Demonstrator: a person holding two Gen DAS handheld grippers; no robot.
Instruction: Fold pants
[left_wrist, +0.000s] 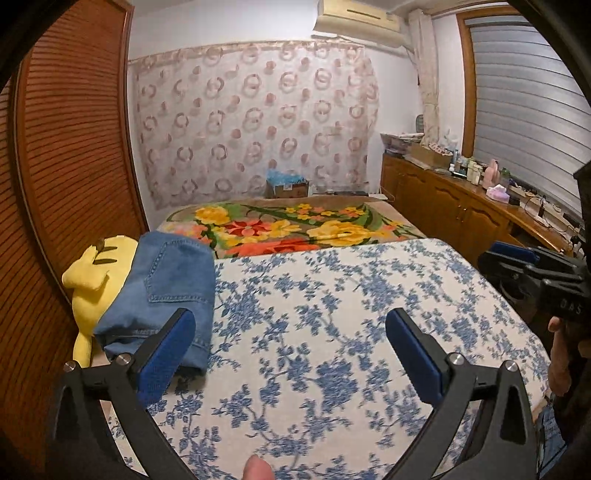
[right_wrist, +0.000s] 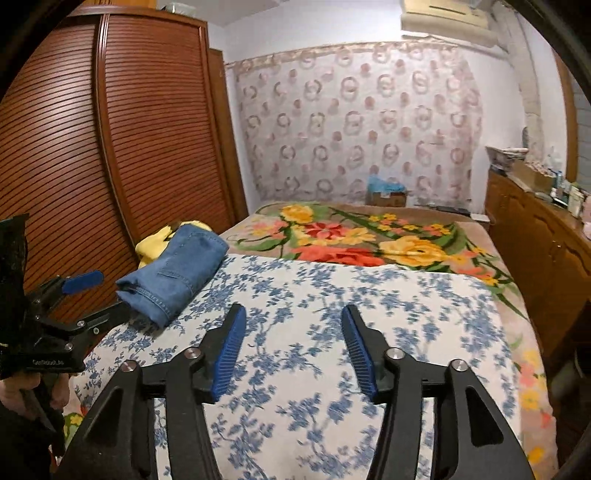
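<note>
Bed: a white bedsheet with a blue flower print (left_wrist: 332, 295) is covering the near half, and a brown blanket with big yellow and red flowers (left_wrist: 295, 225) is lying behind it.
Wardrobe: a brown slatted wooden wardrobe (right_wrist: 110, 147) is standing along the bed's left side.
Pants: the folded blue denim pants (left_wrist: 166, 291) are sitting at the sheet's left edge, leaning on a yellow plush toy (left_wrist: 92, 280).
Left gripper: the left gripper (left_wrist: 290, 354) is hovering just right of the pants, its 2 jaws spread wide, gripping nothing.
Right gripper: the right gripper (right_wrist: 293, 350) is hanging over bare sheet, also gaping and holding nothing.
</note>
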